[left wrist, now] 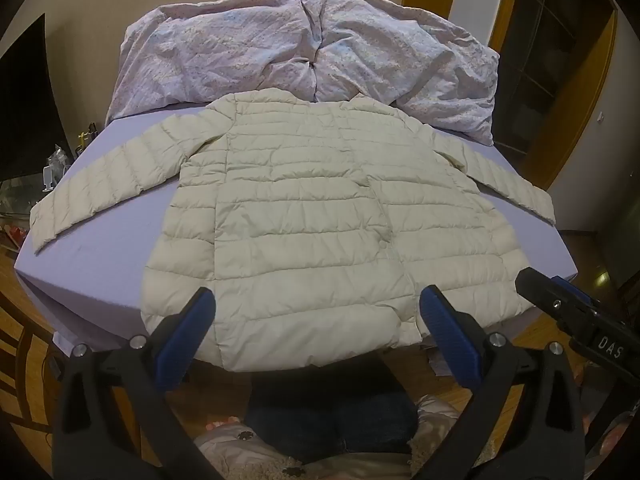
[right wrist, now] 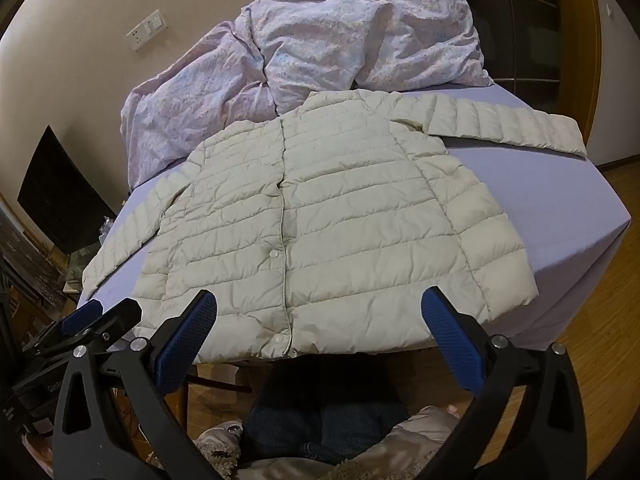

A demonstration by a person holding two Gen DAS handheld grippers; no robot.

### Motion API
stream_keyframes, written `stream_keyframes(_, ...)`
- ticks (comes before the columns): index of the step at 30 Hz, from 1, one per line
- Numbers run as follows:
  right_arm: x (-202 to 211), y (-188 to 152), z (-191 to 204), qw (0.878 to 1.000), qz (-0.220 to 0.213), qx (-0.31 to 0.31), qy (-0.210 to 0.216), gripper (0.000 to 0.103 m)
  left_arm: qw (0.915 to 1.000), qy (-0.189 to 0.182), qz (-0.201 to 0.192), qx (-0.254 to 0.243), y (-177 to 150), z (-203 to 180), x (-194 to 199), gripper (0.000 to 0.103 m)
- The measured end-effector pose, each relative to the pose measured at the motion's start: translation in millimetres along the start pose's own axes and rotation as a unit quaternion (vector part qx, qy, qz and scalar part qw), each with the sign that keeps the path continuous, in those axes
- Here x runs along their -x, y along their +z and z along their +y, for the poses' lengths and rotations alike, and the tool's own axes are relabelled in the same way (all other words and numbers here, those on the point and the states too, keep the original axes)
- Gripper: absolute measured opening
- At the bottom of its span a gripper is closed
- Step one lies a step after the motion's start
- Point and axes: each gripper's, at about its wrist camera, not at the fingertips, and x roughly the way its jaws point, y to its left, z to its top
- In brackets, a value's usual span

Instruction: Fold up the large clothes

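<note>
Jaws of both grippers wide apart, empty, above jacket (left wrist: pixel 320 216) hem

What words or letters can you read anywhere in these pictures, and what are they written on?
"DAS": white letters on a small plate on the right gripper, seen at the right edge of the left wrist view.
Pale print on the body of the left gripper, at the left edge of the right wrist view: too small and cut off to read.
The jacket shows no writing.

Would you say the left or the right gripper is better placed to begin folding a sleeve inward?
Roughly even. The left gripper and right gripper hover open at the jacket hem, each nearer its own side's sleeve.
</note>
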Motion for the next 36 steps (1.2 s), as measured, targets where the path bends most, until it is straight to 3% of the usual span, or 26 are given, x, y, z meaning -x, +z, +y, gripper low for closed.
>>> stream_keyframes(36, -4.3, -1.0, -1.0, 1.0, 0.001, 0.0, -0.001, 0.102, 1.0, -0.003, 0.002, 0.002, 0.0, 0.2, 0.0, 0.101)
